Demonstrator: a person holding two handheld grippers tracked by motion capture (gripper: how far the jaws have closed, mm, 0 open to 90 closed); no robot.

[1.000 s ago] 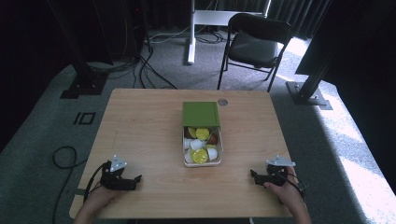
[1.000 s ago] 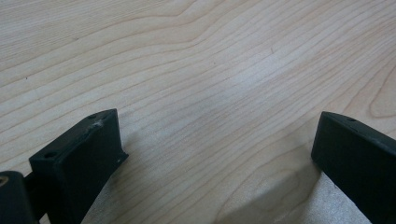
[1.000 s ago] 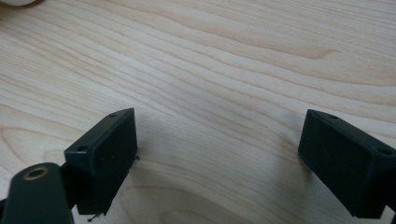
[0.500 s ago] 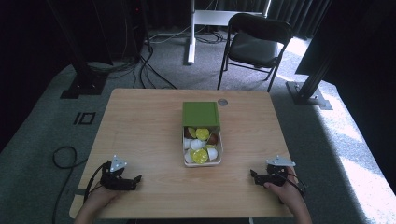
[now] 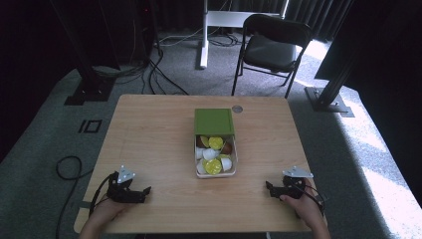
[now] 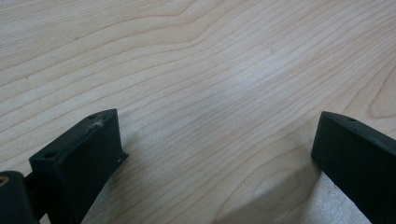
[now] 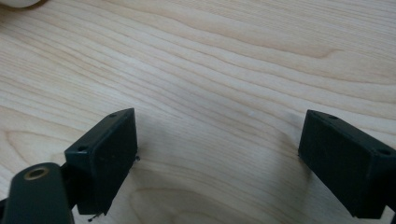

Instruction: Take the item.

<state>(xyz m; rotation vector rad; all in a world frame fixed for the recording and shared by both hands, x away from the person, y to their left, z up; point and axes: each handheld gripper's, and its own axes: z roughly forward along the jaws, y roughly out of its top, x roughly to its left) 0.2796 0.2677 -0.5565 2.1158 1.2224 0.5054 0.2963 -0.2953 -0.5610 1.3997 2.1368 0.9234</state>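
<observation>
No readable text, labels or numbers anywhere.

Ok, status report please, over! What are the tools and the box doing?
Left tool open, right tool open, both resting on the table. White box of capsules untouched, green lid slid back. Nothing in the way.

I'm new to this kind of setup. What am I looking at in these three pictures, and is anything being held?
A person sits at a wooden table, holding a pair of hand-held tongs in each hand: the left tongs and the right tongs. The high view looks down from above. The two gripper views come from cameras riding on each pair of tongs, looking past their black jaws at bare wood. Both pairs stand open and hold nothing. In the middle of the table lies a white box of small yellow, white and brown capsules, its green lid pushed back.
</observation>
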